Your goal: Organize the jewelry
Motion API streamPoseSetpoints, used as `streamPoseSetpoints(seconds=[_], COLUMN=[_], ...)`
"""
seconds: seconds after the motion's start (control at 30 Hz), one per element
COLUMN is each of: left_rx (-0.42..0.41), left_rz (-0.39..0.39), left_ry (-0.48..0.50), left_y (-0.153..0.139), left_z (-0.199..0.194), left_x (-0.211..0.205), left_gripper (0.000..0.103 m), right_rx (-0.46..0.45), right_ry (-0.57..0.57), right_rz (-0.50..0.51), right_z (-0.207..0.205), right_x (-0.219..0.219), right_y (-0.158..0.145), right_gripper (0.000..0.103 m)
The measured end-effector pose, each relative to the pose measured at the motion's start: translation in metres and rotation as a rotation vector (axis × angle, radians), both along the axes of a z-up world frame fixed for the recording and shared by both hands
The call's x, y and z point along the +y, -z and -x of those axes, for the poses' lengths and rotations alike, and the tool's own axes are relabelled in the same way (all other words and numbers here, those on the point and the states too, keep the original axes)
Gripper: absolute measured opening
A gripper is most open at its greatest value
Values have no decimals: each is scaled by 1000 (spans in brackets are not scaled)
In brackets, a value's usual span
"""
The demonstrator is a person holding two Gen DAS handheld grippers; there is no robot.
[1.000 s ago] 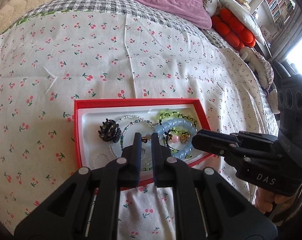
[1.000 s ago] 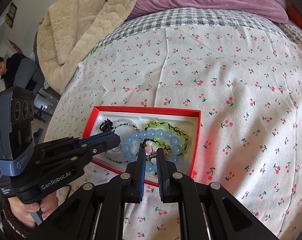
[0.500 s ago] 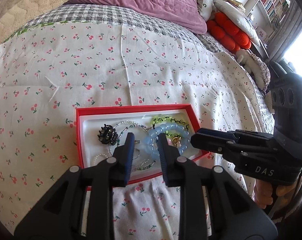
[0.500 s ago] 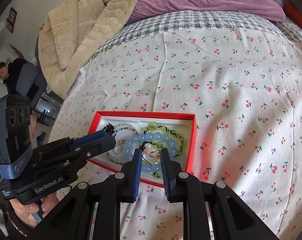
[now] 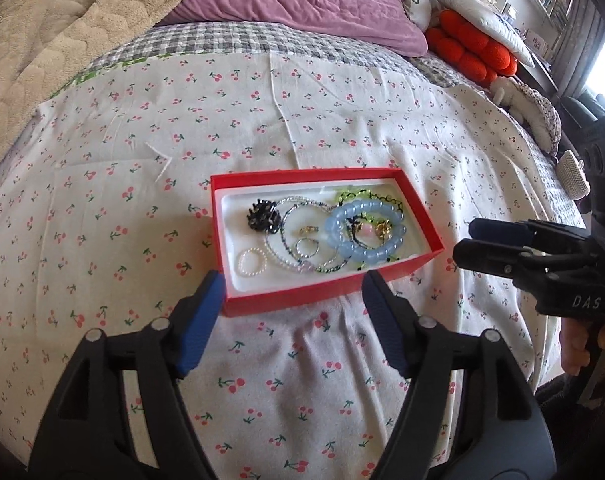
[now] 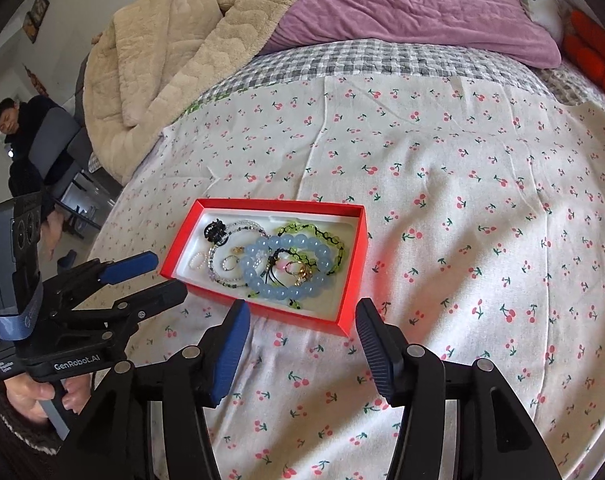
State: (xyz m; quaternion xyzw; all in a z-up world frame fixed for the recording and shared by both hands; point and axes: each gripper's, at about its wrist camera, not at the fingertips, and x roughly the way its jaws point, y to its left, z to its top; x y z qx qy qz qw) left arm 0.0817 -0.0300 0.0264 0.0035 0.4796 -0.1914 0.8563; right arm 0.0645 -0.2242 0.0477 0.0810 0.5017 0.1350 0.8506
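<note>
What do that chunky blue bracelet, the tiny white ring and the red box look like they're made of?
Blue bracelet: glass or polished stone, perhaps plastic. The round beads are translucent and glossy.
Tiny white ring: small pearl-like beads, milky with a soft sheen. Real or imitation cannot be told.
Red box: likely cardboard, with thin, matte, sharply folded walls and a white, smooth, moulded-looking liner.

DAS: white letters on the right gripper [image 5: 486, 250] body, at 3 o'clock.
GenRobot.AI: white letters on the left gripper [image 6: 154, 276] body, at 8 o'clock.
</note>
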Motion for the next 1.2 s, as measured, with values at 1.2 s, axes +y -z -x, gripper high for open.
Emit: streamPoseSetpoints(seconds=[1.2], left_rx=[52], left_rz=[-223], left_ry=[-154], left_y=[19], left_z=[47], left_x=[11], left_gripper=[102], right_rx=[49], right_ry=[12], right_rz=[292], right_z=[31], right_x=[36], right_y=[28], right_gripper=[103])
